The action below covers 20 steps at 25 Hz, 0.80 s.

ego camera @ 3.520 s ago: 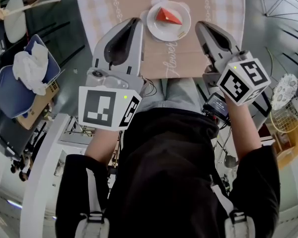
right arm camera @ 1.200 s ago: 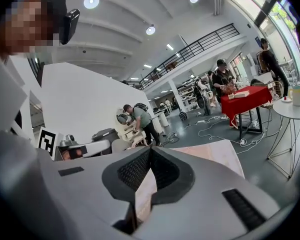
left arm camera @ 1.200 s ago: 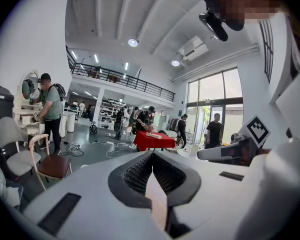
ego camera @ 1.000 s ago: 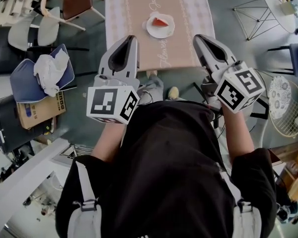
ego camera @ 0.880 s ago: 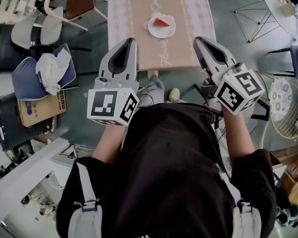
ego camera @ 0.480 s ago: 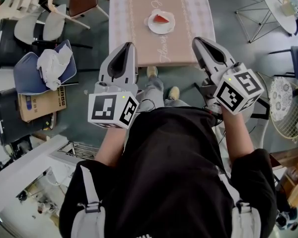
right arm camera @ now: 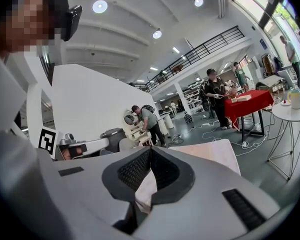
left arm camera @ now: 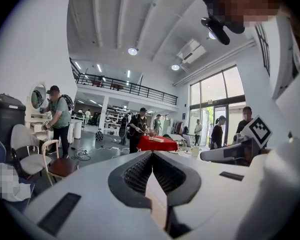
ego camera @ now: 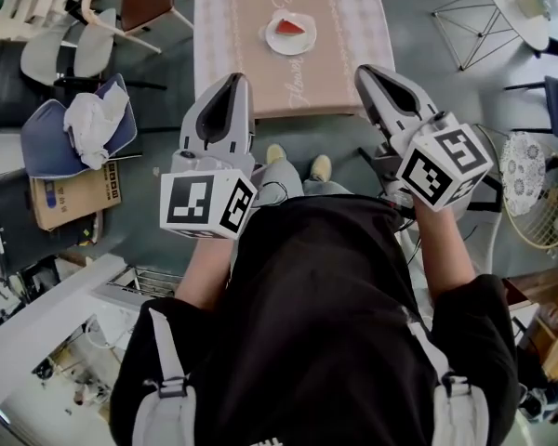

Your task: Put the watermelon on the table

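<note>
Watermelon (ego camera: 290, 26) lies on a white plate (ego camera: 284, 49) on the worktop (ego camera: 339, 26). The left tongs (ego camera: 233, 80) and the right tongs (ego camera: 365, 71) are both clenched with nothing inside, before the worktop's near edge.

Watermelon slice (ego camera: 293, 26) sits on a white plate (ego camera: 276, 43) atop the counter (ego camera: 344, 45); left gripper (ego camera: 233, 79) and right gripper (ego camera: 364, 71) hover by its near edge.
</note>
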Available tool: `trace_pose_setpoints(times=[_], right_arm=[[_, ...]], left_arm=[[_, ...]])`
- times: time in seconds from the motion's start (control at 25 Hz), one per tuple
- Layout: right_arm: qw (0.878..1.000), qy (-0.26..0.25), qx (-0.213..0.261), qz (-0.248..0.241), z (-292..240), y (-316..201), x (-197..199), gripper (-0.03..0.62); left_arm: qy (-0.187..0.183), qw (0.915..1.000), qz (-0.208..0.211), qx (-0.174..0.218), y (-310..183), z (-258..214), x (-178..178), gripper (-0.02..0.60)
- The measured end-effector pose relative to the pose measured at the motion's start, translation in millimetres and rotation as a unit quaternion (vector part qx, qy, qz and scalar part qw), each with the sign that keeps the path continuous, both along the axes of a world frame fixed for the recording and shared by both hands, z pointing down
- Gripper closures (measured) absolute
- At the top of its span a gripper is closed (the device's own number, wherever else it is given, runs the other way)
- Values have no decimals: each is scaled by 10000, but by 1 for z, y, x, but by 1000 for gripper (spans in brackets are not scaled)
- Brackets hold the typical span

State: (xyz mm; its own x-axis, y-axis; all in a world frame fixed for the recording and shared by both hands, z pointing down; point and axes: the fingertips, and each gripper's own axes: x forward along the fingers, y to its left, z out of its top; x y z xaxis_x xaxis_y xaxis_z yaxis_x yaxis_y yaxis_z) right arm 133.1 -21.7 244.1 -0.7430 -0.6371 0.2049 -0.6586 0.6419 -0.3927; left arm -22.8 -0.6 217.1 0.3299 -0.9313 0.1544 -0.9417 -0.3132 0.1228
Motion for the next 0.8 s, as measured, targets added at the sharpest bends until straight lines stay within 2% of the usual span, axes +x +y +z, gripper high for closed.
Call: trace_pose_setpoints(times=[0.4, 0.8], right_arm=[[9993, 293, -27, 213, 0, 3, 7, 579], [9996, 210, 26, 173, -5, 8, 1, 579]], left_arm=[[39, 9999, 151, 13, -1, -1, 8, 568], [-13, 9998, 179, 88, 4, -8, 9, 568]])
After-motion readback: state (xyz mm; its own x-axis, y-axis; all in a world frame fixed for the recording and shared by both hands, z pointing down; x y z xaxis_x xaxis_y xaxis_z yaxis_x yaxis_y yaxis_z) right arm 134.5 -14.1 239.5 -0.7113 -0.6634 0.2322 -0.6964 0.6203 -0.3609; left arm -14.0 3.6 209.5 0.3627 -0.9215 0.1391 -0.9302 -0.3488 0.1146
